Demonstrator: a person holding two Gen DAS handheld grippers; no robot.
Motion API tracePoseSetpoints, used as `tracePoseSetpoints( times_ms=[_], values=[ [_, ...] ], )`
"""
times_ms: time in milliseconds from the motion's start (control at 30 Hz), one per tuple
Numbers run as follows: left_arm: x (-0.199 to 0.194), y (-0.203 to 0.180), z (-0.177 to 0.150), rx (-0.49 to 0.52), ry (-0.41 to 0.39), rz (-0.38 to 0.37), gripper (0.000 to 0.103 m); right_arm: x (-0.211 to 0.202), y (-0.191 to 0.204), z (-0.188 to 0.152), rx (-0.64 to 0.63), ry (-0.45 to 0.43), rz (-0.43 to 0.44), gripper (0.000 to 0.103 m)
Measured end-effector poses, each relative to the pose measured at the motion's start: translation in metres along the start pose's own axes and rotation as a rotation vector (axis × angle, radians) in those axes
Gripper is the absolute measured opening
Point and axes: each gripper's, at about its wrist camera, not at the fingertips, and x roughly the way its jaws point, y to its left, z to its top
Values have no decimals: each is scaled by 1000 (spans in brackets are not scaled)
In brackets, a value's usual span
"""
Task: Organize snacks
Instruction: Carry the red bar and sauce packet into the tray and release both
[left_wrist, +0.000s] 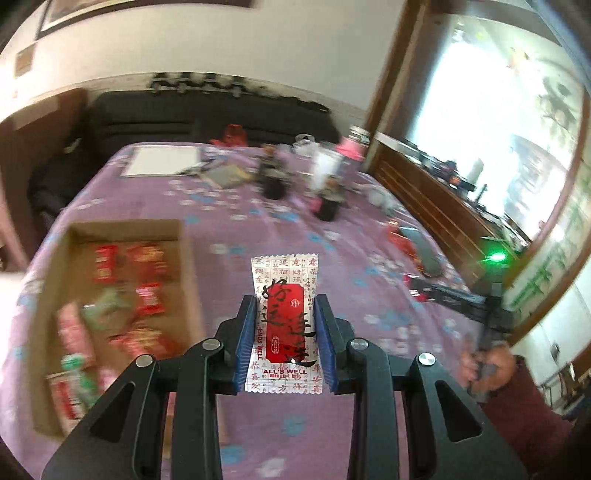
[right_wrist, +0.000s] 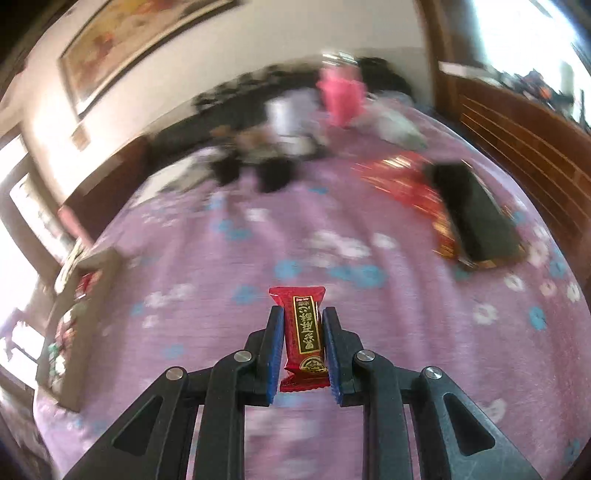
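Snacks: both in hand, neither boxed yet. Cardboard box (left_wrist: 110, 295) sits on the purple flowered bedspread (left_wrist: 295, 229), down-left in the left wrist view, already holding a loose layer of packets, mostly red, some pink and green. Roughly mid-task by my reading: box part filled, two more on the way, and red wrappers (right_wrist: 406, 184) lying far right on the bedspread, part under a dark flat object (right_wrist: 476, 218), probably still to collect.

Around: clutter at the far end of the bed, dark jars, a pink container (right_wrist: 341, 96), white paper sheet (left_wrist: 162, 160); all blurred, well apart from the box. Wooden frame and bright window to the right. Nothing stands between the grippers and the box; the stretch of bedspread between looks bare.

Left gripper (left_wrist: 284, 332): blue pads pinching a white packet with red label (left_wrist: 284, 317), held off the bedspread just right of the box.

Right gripper (right_wrist: 303, 339): clamped on a slim red bar packet (right_wrist: 304, 336), above open bedspread; box far to its left edge.
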Motion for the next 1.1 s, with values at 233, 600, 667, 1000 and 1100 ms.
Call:
tracePoseSetpoints(
  times_ms=[233,600,667,1000,1100],
  values=[
    [-21,82,-1,-139,-12,122,28,-15,123,22,-191,2,173,21],
    [13,179,4,-320,67,160,28,49,286,32,-302,156,352,21],
    [24,188,6,-328,88,162,28,72,306,29,-299,200,361,21],
    [75,222,11,-405,154,177,29,146,348,17,-262,322,370,21],
    [78,225,9,-428,154,164,31,157,350,16,-251,338,374,25]
  ],
)
